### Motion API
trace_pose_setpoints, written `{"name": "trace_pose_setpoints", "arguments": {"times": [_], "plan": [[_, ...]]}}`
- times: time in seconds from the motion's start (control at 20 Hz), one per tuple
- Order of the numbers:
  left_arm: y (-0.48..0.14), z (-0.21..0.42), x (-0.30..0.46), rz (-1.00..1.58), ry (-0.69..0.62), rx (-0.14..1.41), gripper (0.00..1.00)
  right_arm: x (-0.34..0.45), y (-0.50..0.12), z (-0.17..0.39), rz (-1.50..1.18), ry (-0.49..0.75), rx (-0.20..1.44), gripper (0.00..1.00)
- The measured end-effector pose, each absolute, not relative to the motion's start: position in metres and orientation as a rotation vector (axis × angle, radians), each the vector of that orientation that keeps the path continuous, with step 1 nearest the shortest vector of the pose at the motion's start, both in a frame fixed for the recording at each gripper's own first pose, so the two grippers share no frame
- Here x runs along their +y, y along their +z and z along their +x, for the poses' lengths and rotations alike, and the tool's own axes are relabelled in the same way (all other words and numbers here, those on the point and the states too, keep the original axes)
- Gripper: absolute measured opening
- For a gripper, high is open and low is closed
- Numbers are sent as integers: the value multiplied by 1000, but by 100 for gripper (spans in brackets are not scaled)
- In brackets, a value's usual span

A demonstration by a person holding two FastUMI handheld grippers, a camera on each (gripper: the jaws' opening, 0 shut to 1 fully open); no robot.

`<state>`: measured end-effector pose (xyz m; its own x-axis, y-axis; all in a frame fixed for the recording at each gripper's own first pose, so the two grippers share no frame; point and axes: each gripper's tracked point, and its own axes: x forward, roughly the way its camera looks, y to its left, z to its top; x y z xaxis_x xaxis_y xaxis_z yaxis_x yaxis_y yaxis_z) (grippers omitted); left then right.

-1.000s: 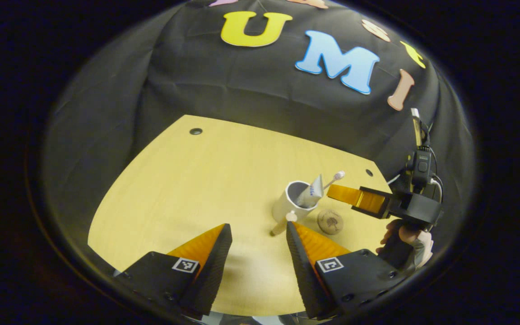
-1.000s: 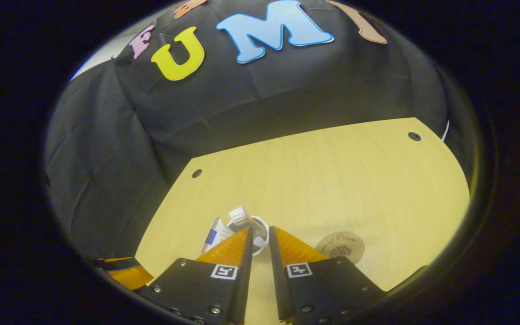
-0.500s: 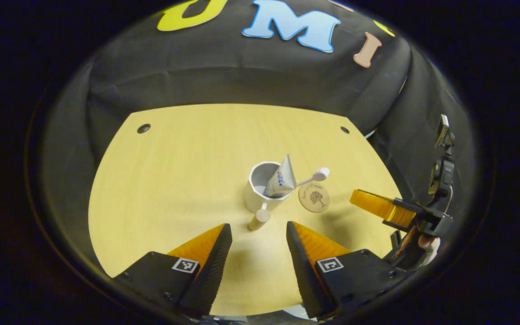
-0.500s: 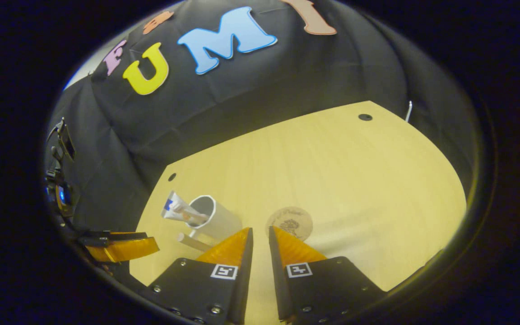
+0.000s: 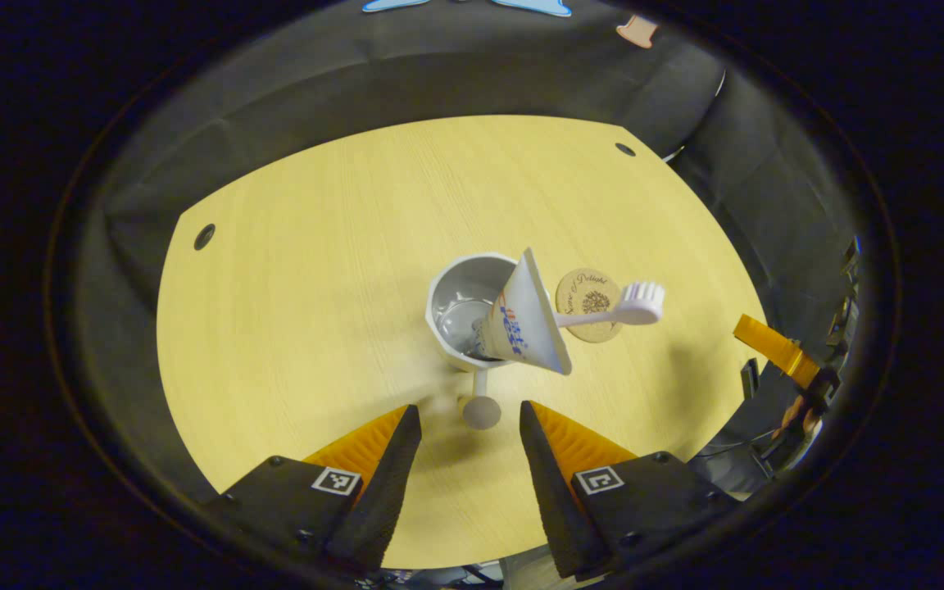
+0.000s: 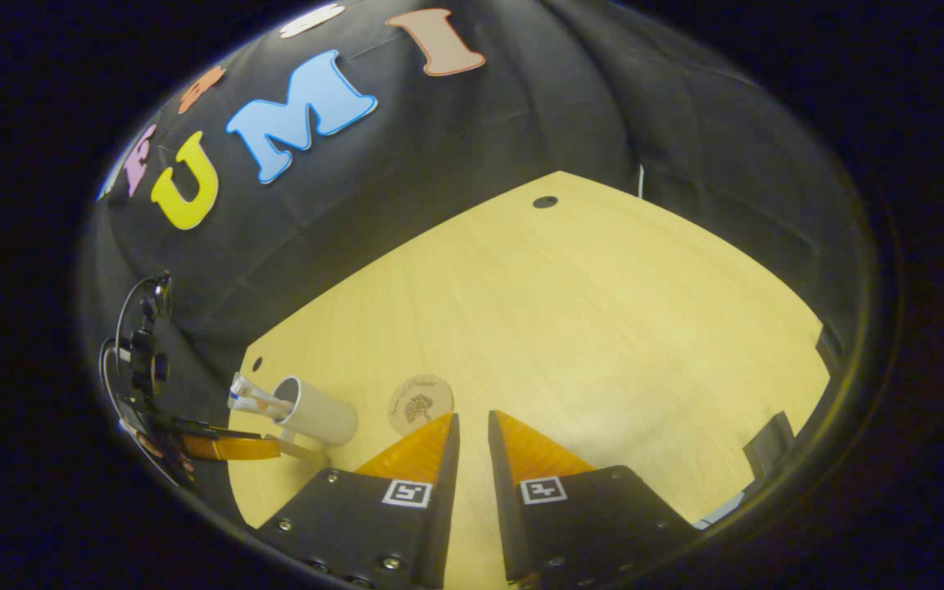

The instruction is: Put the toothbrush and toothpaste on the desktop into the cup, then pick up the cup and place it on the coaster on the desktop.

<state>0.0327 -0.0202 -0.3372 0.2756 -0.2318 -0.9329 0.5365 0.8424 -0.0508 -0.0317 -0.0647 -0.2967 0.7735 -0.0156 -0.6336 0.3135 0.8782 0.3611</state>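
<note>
L gripper (image 5: 462, 426) is above the counter (image 5: 316, 270), looking down on the cup (image 5: 460, 307). Fingers are apart, nothing between them. The cup's handle knob (image 5: 481, 411) sits just ahead of the gap, not gripped.

The cup stands upright on the counter w/ toothpaste (image 5: 525, 319) and toothbrush (image 5: 615, 307) both inside. The toothpaste's flat end sticks up over the rim and leans toward the coaster (image 5: 588, 293). The brush head pokes out over the coaster. The coaster lies flat just beside the cup, on its R in the left gripper view; I can't tell whether they touch. The cup isn't on the coaster.

R gripper (image 6: 469, 434) is low over the counter's near edge, fingers nearly together w/ a thin gap and holding nothing. In the right gripper view the coaster (image 6: 420, 403) is just ahead of the L fingertip, and the cup (image 6: 316, 410) is further L. Toothpaste (image 6: 247, 393) juts from its mouth.

The right gripper view also shows the L gripper (image 6: 230, 447) at far L, next to the cup. The left gripper view shows the R gripper (image 5: 775, 348) at the far R edge, well apart from the cup, w/ a bit of the hand (image 5: 796, 414) below it.
</note>
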Motion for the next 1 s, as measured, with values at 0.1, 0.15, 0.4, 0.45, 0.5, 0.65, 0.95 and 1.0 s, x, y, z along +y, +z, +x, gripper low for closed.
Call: {"name": "trace_pose_setpoints", "arguments": {"times": [0.1, 0.15, 0.4, 0.45, 0.5, 0.65, 0.95, 1.0], "plan": [[-348, 40, -24, 333, -524, 1217, 77, -74, -298, -38, 490, -217, 665, 25], [-352, 44, -25, 349, -524, 1228, 80, -79, -298, -42, 493, -230, 664, 25], [-375, 59, -32, 417, -514, 1287, 84, -95, -303, -57, 508, -269, 677, 25], [-380, 59, -33, 422, -513, 1298, 82, -99, -304, -58, 509, -278, 681, 25], [-383, 60, -33, 427, -511, 1305, 80, -101, -305, -59, 511, -287, 683, 25], [-389, 54, -36, 398, -500, 1345, 65, -110, -308, -62, 530, -308, 693, 25], [-388, 52, -45, 426, -526, 1319, 30, -117, -310, -55, 535, -310, 703, 25], [-385, 50, -50, 431, -539, 1309, 30, -117, -310, -54, 533, -305, 704, 25]]}}
